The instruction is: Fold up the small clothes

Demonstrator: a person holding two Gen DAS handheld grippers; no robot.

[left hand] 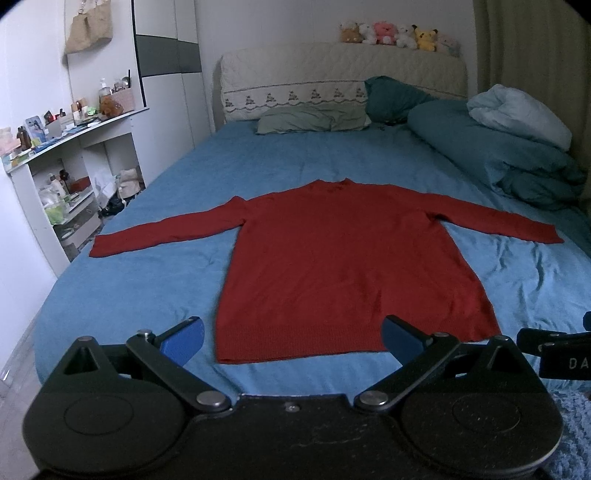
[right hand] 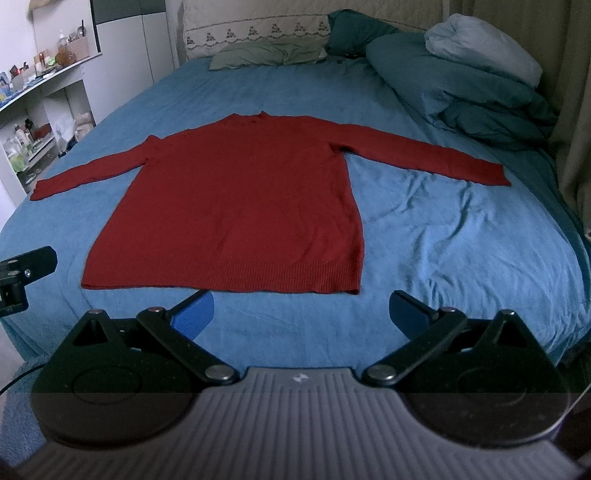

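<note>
A red long-sleeved sweater (left hand: 332, 258) (right hand: 236, 199) lies flat on the blue bed sheet (left hand: 140, 288) (right hand: 443, 236), hem toward me, both sleeves spread out to the sides. My left gripper (left hand: 293, 338) is open, hovering just short of the hem, its blue fingertips straddling the hem's middle-left stretch. My right gripper (right hand: 303, 314) is open too, over bare sheet a little in front of the hem's right part. Neither gripper holds anything. Each gripper's black body shows at the edge of the other's view.
Pillows (left hand: 314, 118) and a heap of teal and pale blue bedding (left hand: 517, 147) (right hand: 480, 74) fill the bed's far end and right side. Plush toys (left hand: 399, 35) line the headboard. A cluttered white shelf unit (left hand: 70, 177) stands left of the bed.
</note>
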